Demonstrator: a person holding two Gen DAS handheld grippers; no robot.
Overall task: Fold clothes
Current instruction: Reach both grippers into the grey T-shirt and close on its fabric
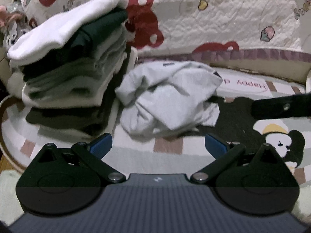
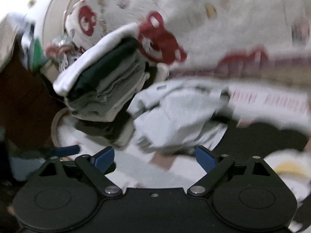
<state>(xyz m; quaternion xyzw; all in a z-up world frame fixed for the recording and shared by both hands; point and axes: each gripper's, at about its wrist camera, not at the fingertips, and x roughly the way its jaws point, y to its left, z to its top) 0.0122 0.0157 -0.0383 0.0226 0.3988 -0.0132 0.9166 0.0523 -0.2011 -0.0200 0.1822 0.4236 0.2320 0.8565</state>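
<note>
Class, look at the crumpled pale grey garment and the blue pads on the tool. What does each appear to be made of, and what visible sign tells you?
Crumpled pale grey garment: probably a soft knit such as cotton jersey; matt, slumping in loose rounded folds. Blue pads on the left tool: likely rubber or soft plastic; smooth, evenly coloured, rigid in shape against the black arms. Neither can be confirmed by look alone.

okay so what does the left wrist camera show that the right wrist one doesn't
Only the left wrist view shows the panda print on the bedding and the upside-down pink lettering. Only the right wrist view shows the dark wooden floor and a green item far left. Both share the folded stack and the crumpled grey garment beside it.
</note>
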